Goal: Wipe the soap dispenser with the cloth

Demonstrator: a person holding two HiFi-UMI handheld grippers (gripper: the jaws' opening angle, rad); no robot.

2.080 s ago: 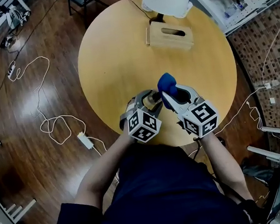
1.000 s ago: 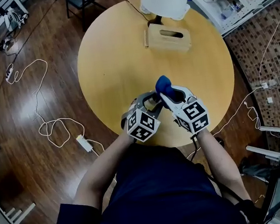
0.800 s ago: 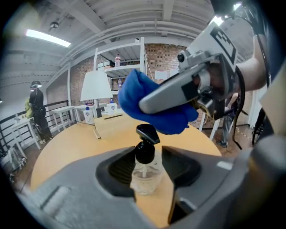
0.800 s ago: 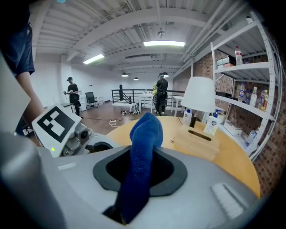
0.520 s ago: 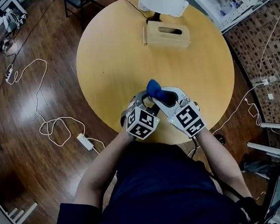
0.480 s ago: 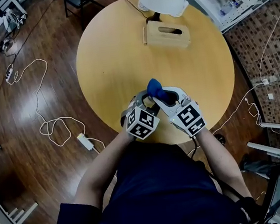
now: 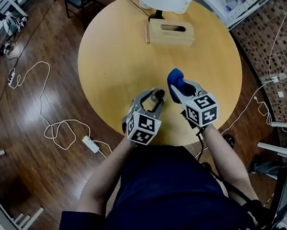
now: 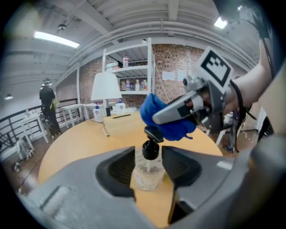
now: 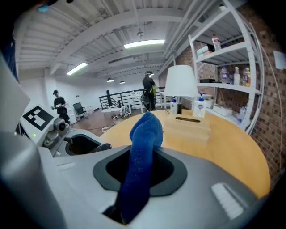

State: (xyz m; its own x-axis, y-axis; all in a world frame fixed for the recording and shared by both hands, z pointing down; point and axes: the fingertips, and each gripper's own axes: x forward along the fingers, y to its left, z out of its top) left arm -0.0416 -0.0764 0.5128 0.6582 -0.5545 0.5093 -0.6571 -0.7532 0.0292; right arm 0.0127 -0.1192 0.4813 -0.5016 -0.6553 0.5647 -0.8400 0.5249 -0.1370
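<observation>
At frame centre, our left gripper [image 7: 153, 99] clamps the dispenser [image 8: 147, 171], jaws half-open, to steady it; our right gripper [image 7: 183, 90], just right, pinches the cloth [image 9: 142, 143] for wiping.

We see our right gripper [image 9: 140, 174] clamped on a blue cloth [image 9: 144, 138], which stands up between the jaws (its top folded over). Beyond it lies the round wooden table [image 9: 232, 152], with a wooden box [image 9: 191, 125] and a white lamp [image 9: 182, 81] at the far side.
</observation>
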